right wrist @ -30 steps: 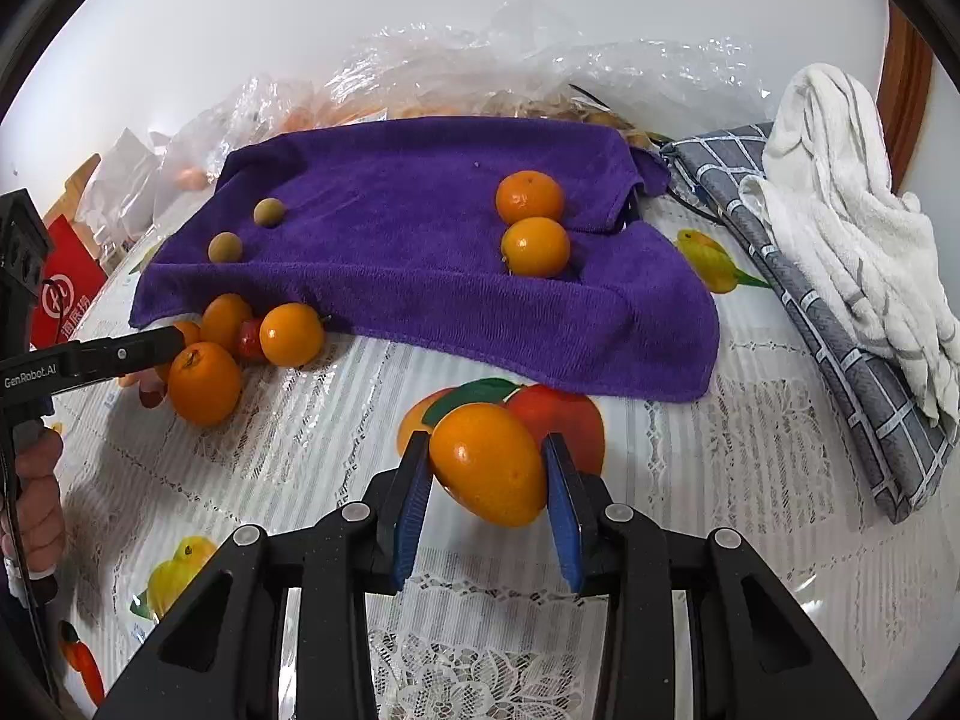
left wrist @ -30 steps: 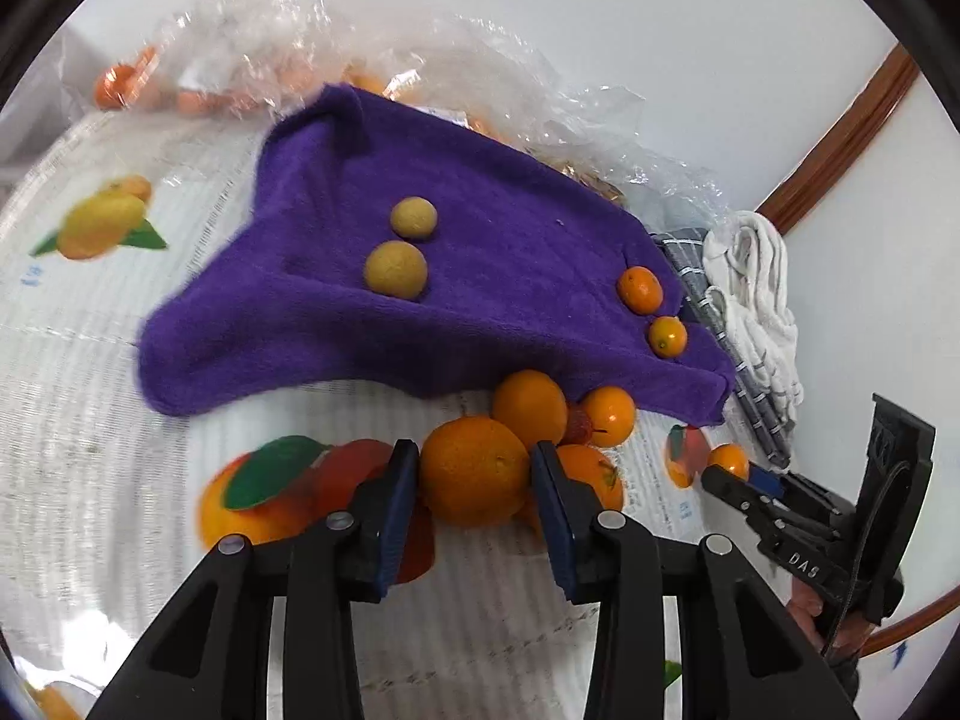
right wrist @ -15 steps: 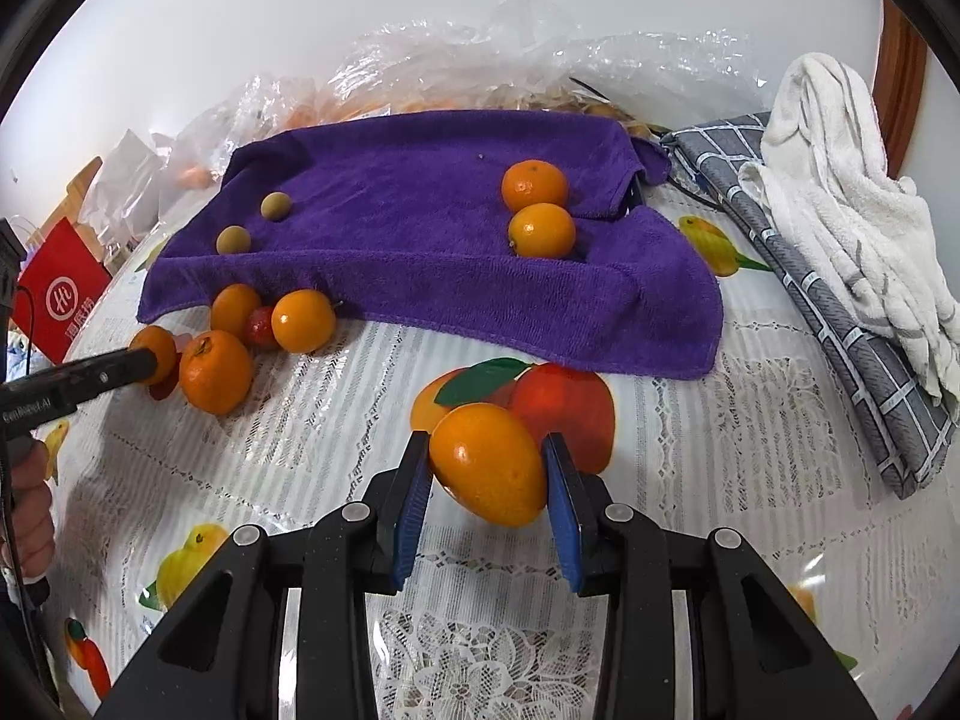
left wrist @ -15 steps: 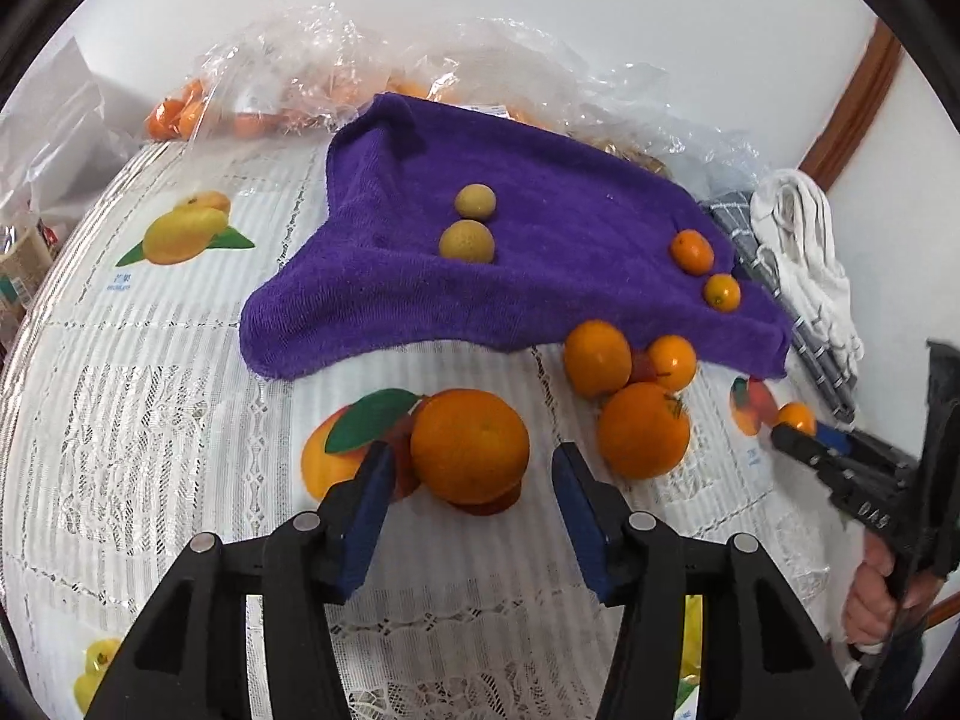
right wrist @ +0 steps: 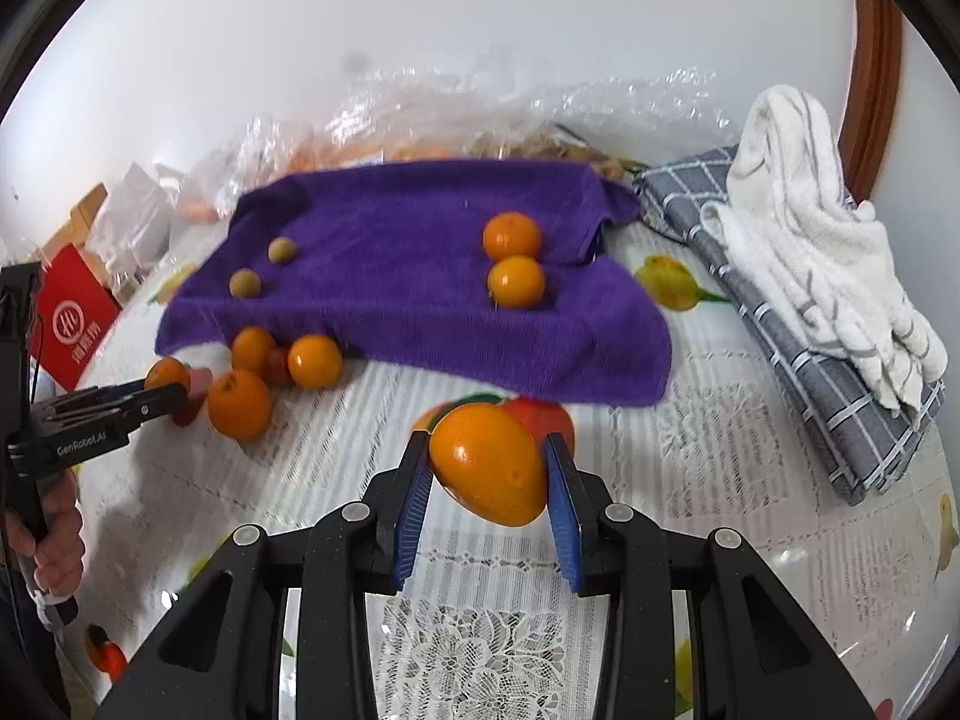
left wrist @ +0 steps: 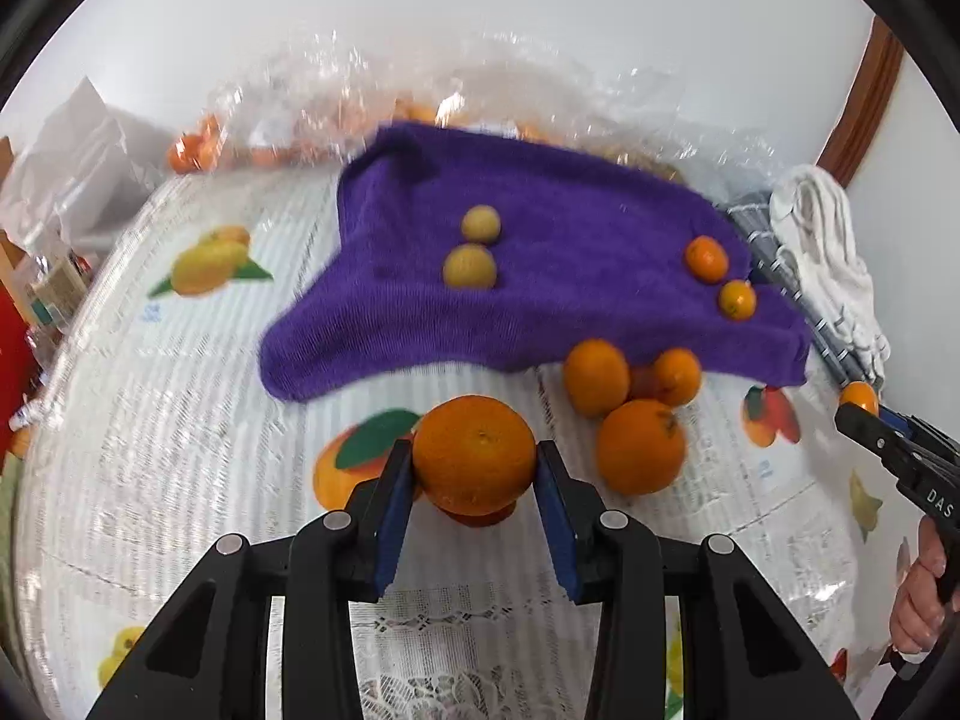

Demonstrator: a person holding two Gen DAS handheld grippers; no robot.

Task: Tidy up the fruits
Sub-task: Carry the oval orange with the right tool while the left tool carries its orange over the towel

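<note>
Your left gripper (left wrist: 474, 468) has a round, deep-orange mandarin (left wrist: 474, 461) between its blue pads; its jaws have just been closing, and both pads now press the fruit's sides, holding it above the white lace-pattern tablecloth printed with fruit (left wrist: 180, 480). Your right gripper (right wrist: 487, 471) is clamped on a smoother, egg-shaped orange fruit (right wrist: 489, 463), also clear of the cloth. Just beyond your left fruit, three loose oranges (left wrist: 639, 447) sit clustered against the front edge of a rumpled purple towel (left wrist: 570, 276). On the towel lie two small yellow-green round fruits (left wrist: 470, 266) to the left and two small oranges (left wrist: 708, 259) to the right, well apart. A crinkled clear plastic bag (right wrist: 480, 114) lies behind the towel, and a folded grey checked cloth (right wrist: 840, 408) with a white towel (right wrist: 810, 240) on it sits at its right.
</note>
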